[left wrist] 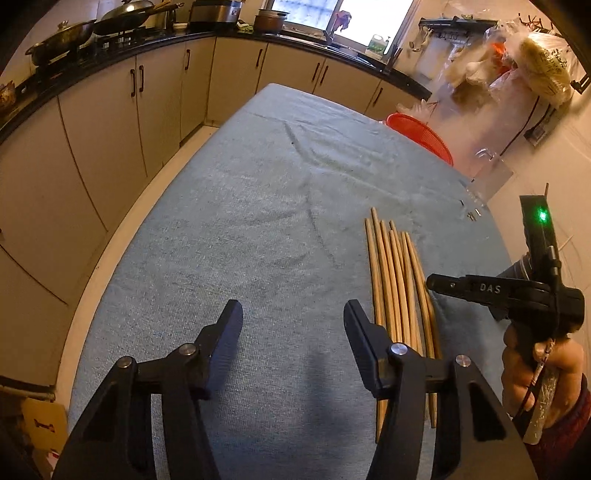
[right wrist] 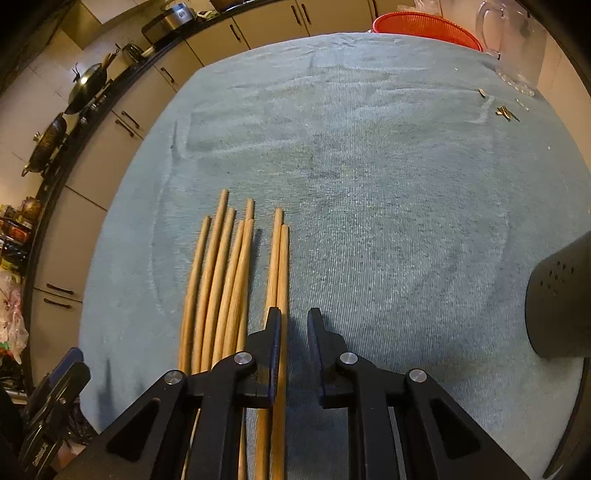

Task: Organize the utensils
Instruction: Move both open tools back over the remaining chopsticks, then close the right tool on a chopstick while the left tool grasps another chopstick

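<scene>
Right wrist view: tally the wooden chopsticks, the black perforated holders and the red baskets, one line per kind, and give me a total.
Wooden chopsticks: 8, lying side by side on the blue cloth
Black perforated holder: 1, at the right edge
Red basket: 1, at the far end of the cloth
Total: 10

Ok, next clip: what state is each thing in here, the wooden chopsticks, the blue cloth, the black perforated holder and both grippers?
Wooden chopsticks: lying flat, side by side on the cloth, two set slightly apart.
Blue towel-like cloth: spread over the table, lightly creased.
Black perforated cylindrical holder: at the right edge, contents hidden.
Left gripper: open, over bare cloth.
Right gripper: narrow gap, one chopstick between the jaws, contact unclear.
</scene>
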